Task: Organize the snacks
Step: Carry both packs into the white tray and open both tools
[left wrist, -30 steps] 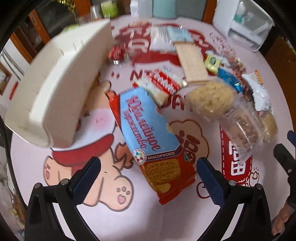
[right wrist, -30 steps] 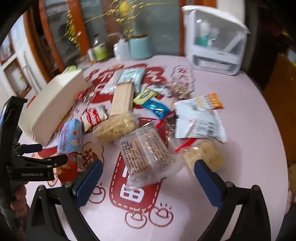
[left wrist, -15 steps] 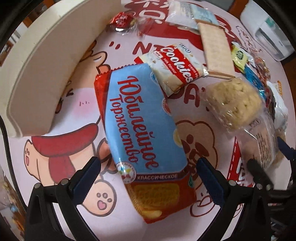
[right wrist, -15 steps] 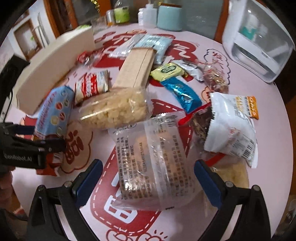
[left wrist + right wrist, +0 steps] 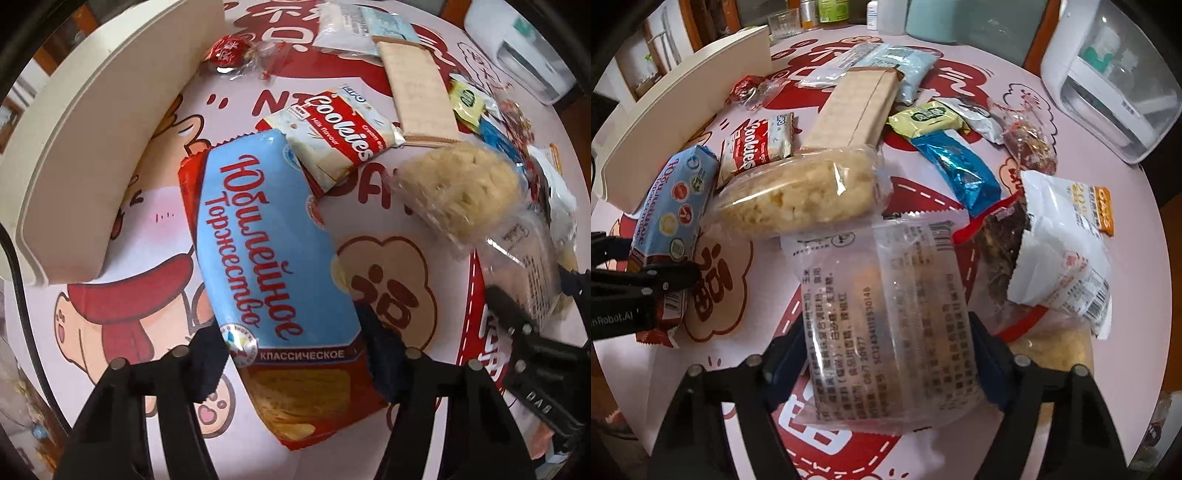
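Left wrist view: the left gripper (image 5: pixel 291 354) points down, its jaws closing on the blue-and-red biscuit pack (image 5: pixel 273 258), pads touching both long sides. Just beyond the pack's far end lies a Cookies packet (image 5: pixel 340 136); the cream tray (image 5: pixel 92 147) sits off to the fingers' left.

Right wrist view: the right gripper (image 5: pixel 890 365) is closing too, its pads against the edges of a clear printed bag (image 5: pixel 886 306). A puffed-rice pack (image 5: pixel 798 195) lies just ahead of the fingers.
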Motion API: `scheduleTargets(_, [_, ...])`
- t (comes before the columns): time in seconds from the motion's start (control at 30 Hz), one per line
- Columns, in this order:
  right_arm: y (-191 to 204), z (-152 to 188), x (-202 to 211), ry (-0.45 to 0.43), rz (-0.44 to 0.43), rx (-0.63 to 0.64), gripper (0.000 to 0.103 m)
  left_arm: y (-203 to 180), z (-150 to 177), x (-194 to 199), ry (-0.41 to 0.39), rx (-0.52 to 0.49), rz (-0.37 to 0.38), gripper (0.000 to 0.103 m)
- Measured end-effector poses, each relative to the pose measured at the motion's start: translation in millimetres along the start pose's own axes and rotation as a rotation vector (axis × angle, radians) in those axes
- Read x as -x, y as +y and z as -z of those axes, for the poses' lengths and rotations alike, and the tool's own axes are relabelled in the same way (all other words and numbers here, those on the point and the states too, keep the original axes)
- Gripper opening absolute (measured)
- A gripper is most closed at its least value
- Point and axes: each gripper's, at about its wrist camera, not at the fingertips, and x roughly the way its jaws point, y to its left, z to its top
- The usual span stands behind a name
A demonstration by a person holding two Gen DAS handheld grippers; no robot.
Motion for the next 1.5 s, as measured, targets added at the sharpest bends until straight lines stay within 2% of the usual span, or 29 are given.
scheduleTargets(0.2, [7.0,12.2,9.9,0.008,-0.031,-0.063,0.071,-0.1,10.3,4.3,-0.017,-0.058,0.026,0.060])
scheduleTargets(0.27, [10.6,16.8,13.9,0.003,-0.043,-0.074,0.070,2.9,28.1,15.9,-0.013,-0.084,0.045,0.059])
scheduleTargets(0.5, [27.5,37.1,51.0,-0.053,-0.062,-0.102,0.070,16.8,69.6,44.5,-0.038,-0.193,0.177,0.056])
scheduleTargets(0.63, [37.0,43.1,74.7,-0.097,-0.059,-0.102,0.070,30.3,87.3,71.8,-0.107,-0.241,0.213,0.055])
scheduleTargets(0.83, [56.8,42.1,107.4,-0.150,-0.054,-0.092,0.070,64.9,90.6,119.9,-0.184,-0.245,0.290,0.055])
scheduleTargets(0.97, [72.9,36.6,127.6,-0.190,-0.051,-0.072,0.070,85.7,88.4,157.7,-0.273,-0.259,0.298,0.055])
scheduleTargets(1.13, [102.2,13.1,155.5,-0.250,-0.073,-0.042,0.070,125.0,82.2,204.6,-0.410,-0.234,0.266,0.055])
scheduleTargets(1.27, [130.9,-22.0,171.7,-0.298,-0.105,-0.019,0.070,162.4,63.3,226.8,-0.492,-0.173,0.209,0.055])
scheduleTargets(1.33, [144.3,-38.4,173.4,-0.309,-0.120,-0.014,0.070,184.6,50.2,234.2,-0.526,-0.129,0.175,0.055])
scheduleTargets(1.5, [182.4,-105.2,164.7,-0.314,-0.207,-0.055,0.070,247.7,3.5,237.2,-0.571,-0.009,0.118,0.055])
